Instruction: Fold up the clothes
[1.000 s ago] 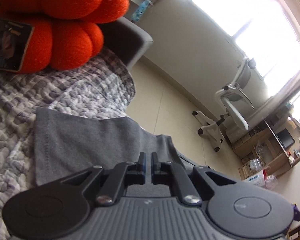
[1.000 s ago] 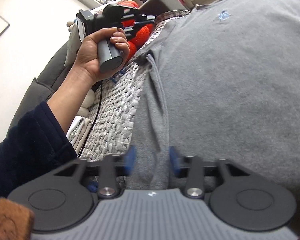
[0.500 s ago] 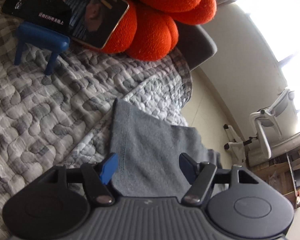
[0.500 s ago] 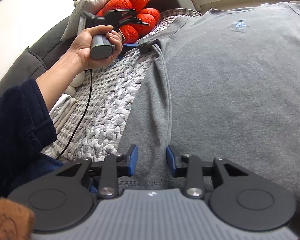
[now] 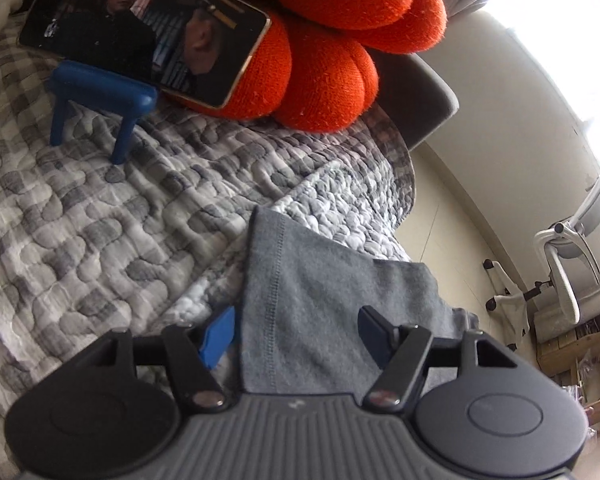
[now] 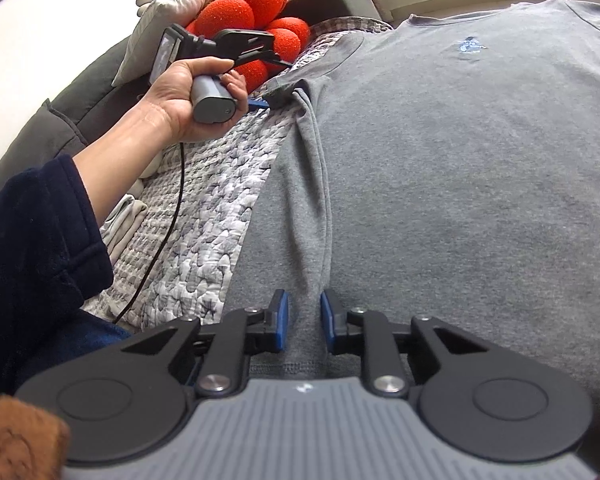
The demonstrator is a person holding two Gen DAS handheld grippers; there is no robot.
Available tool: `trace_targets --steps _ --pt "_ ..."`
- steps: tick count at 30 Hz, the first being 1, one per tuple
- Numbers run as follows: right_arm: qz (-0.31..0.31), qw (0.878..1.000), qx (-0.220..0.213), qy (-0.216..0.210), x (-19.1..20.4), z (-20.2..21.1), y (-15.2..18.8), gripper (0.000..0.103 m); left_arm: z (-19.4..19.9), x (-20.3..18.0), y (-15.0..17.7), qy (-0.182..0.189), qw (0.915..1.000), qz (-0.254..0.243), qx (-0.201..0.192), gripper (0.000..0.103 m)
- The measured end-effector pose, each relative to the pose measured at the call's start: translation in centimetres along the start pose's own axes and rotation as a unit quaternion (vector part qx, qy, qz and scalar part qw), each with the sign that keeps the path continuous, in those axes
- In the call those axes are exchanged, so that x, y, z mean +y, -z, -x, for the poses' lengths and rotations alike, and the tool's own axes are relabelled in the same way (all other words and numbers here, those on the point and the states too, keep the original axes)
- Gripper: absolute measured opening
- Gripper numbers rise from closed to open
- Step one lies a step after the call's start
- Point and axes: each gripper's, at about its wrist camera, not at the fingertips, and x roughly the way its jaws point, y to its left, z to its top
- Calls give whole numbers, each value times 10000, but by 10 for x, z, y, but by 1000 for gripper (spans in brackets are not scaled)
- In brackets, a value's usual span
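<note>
A grey T-shirt (image 6: 440,168) lies flat, front up, on a grey quilted cover (image 6: 204,232), a small blue emblem on its chest. My right gripper (image 6: 303,322) is low over the hem near the shirt's left side, jaws a little apart with the fabric between them, not clamped. My left gripper (image 5: 296,334) is open wide over the shirt's sleeve (image 5: 320,300), with the sleeve hem between its fingers. The left gripper also shows in the right wrist view (image 6: 260,94), held in a hand at the sleeve end.
An orange knotted cushion (image 5: 328,40) and a phone (image 5: 140,28) on a blue stand (image 5: 100,96) sit at the back. A white pillow (image 6: 168,28) and folded pale cloth (image 6: 128,220) lie to the left. A white office chair (image 5: 560,264) stands on the floor beyond the sofa edge.
My left gripper has opened, let the sleeve go onto the cover and tipped down toward it. My right gripper has stayed at the hem with jaws slightly apart.
</note>
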Motion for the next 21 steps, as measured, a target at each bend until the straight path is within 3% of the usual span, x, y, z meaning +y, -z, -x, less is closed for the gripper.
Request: trace_targets --steps 2,4,5,9,12,16,21 --pt "28 10000 -1 5 1 0 0 22 -1 -6 3 -16 9998 -180 -1 61" --pt "40 10000 -12 18 1 0 0 20 -3 -11 4 -110 9991 -401 1 18" --pt "30 10000 -18 21 0 0 0 18 -3 -10 4 -97 9992 -386 2 12" --pt "-200 9998 -32 -90 -3 0 0 12 6 -12 1 153 9995 -237 -146 7" --pt "-319 9994 -41 -144 -4 0 0 10 24 -35 3 456 9965 -521 -476 7" --pt "-524 9984 -62 -189 -9 1 -1 9 36 -66 17 1125 9914 -487 -451 7" --pt "-768 9968 -108 -216 -15 12 2 5 41 -109 41 1682 9810 -888 -389 3"
